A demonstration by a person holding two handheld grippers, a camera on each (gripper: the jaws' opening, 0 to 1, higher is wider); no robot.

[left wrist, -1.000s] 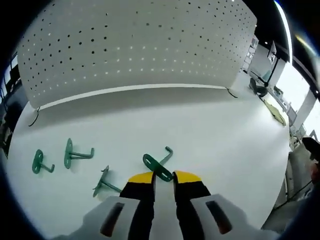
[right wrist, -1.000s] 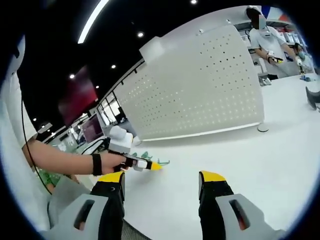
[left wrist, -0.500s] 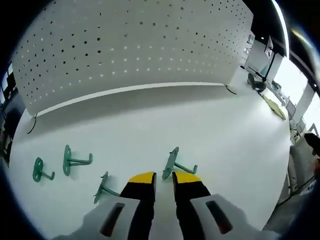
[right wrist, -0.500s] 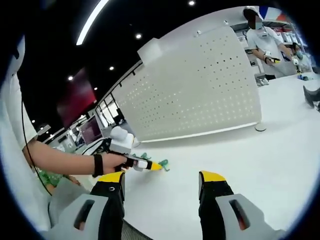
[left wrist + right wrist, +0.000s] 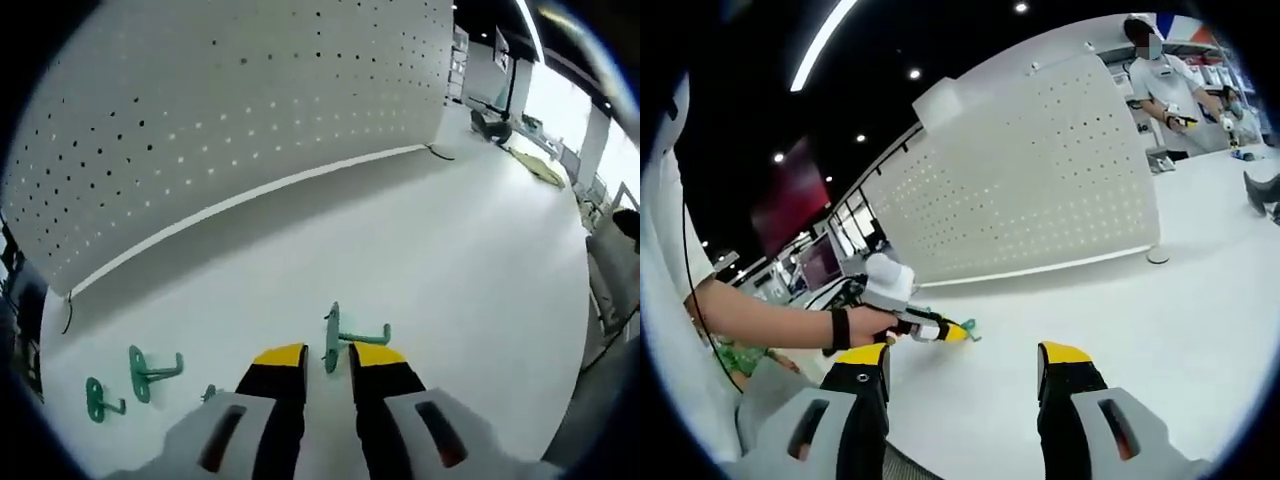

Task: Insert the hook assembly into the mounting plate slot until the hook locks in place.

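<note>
A green hook (image 5: pixel 333 338) stands upright between the yellow tips of my left gripper (image 5: pixel 329 356), which is shut on its flat plate. The hook's arm points right, above the white table (image 5: pixel 470 260). The white perforated mounting board (image 5: pixel 230 130) stands upright at the far side of the table. In the right gripper view, a hand (image 5: pixel 865 322) holds the left gripper (image 5: pixel 930 328) with the green hook (image 5: pixel 969 327) at its tip, low in front of the board (image 5: pixel 1040 190). My right gripper (image 5: pixel 965 357) is open, with nothing between its fingers.
Two more green hooks (image 5: pixel 148 370) (image 5: pixel 100 398) lie on the table at the lower left, and a third (image 5: pixel 210 392) peeks out beside the left jaw. A person (image 5: pixel 1165 80) stands behind the board at the far right. Dark objects (image 5: pixel 490 125) lie near the table's far end.
The hook went from lying flat at the left gripper's tips to upright between them and off the table. The left view has tilted towards the board. The right gripper is unchanged.
</note>
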